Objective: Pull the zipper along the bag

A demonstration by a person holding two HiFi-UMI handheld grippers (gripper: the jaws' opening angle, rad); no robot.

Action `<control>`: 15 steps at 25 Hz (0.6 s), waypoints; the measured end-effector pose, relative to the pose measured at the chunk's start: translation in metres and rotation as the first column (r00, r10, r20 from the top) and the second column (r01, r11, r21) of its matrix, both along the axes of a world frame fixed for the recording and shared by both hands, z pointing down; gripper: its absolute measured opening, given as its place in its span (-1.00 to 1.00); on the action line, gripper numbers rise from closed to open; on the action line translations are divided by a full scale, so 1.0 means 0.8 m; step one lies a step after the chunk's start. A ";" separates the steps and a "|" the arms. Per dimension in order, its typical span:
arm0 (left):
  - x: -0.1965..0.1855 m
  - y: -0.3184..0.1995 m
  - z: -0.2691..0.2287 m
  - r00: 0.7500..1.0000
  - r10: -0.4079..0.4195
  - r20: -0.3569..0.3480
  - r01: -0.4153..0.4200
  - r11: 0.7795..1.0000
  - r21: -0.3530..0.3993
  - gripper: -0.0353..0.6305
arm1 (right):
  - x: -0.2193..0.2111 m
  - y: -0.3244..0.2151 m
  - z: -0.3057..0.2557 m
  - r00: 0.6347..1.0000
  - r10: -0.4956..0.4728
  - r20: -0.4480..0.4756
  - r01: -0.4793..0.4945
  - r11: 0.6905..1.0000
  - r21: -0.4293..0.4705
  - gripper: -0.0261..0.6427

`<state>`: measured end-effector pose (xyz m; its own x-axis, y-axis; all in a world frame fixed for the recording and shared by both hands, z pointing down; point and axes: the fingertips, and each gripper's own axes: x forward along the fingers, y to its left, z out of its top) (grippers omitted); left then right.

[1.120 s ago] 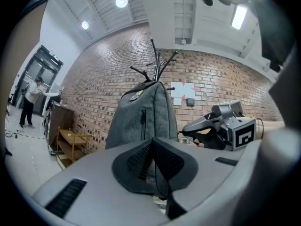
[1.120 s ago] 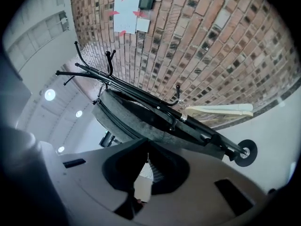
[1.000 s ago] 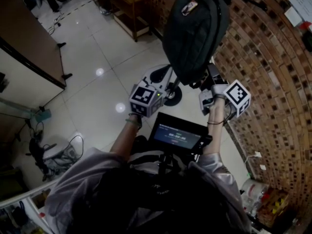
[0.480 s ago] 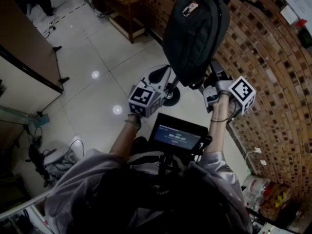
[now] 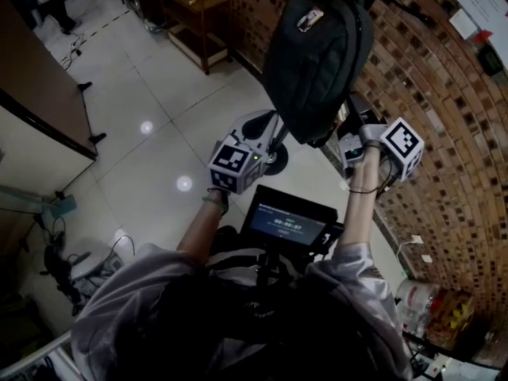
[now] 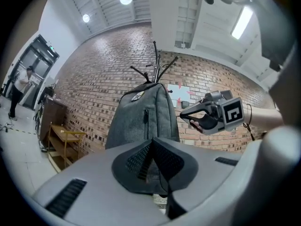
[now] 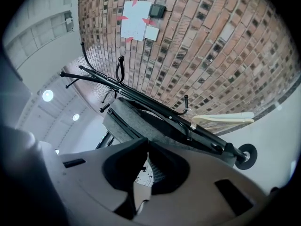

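Observation:
A dark grey backpack [image 5: 317, 54] hangs on a black coat rack [image 7: 155, 105] against the brick wall. A short vertical zipper [image 6: 146, 121] runs down its front. My left gripper [image 5: 275, 136] sits at the bag's bottom and is shut on the lower edge [image 6: 151, 142]. My right gripper [image 5: 349, 141] hangs to the right of the bag, apart from it [image 6: 187, 117]. Its jaws are opening but still stand nearly together, and I see nothing pressed between them [image 7: 147, 147]. From the right gripper view I see the bag's side [image 7: 141, 119].
The brick wall [image 5: 444, 78] curves close on the right, with papers [image 7: 138, 20] pinned to it. A pale hanger [image 7: 221, 119] hangs from the rack. The rack's wheeled foot [image 5: 278, 155] stands on the tiled floor. A wooden table [image 5: 190, 6] stands farther back. A small screen [image 5: 287, 222] sits at the person's chest.
My right gripper has moved right and slightly up, away from the bag's lower right side. My left gripper has stayed at the bag's bottom.

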<state>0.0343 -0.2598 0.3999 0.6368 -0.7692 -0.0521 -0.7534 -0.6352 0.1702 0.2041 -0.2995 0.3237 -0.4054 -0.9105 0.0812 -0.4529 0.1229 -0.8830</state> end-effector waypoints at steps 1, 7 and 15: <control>0.001 0.000 0.001 1.000 0.006 -0.004 -0.006 1.000 -0.005 -0.87 | 0.000 -0.001 -0.004 1.000 0.000 0.002 0.000 1.000 0.003 -0.90; 0.011 -0.001 0.008 0.999 0.045 0.008 -0.045 0.999 -0.014 -0.87 | -0.004 -0.009 -0.032 0.999 0.006 -0.033 -0.005 1.000 0.027 -0.90; 0.017 -0.005 0.005 0.998 0.068 -0.001 -0.068 0.998 -0.007 -0.87 | -0.012 -0.033 -0.091 0.996 0.013 -0.091 -0.004 0.995 0.102 -0.90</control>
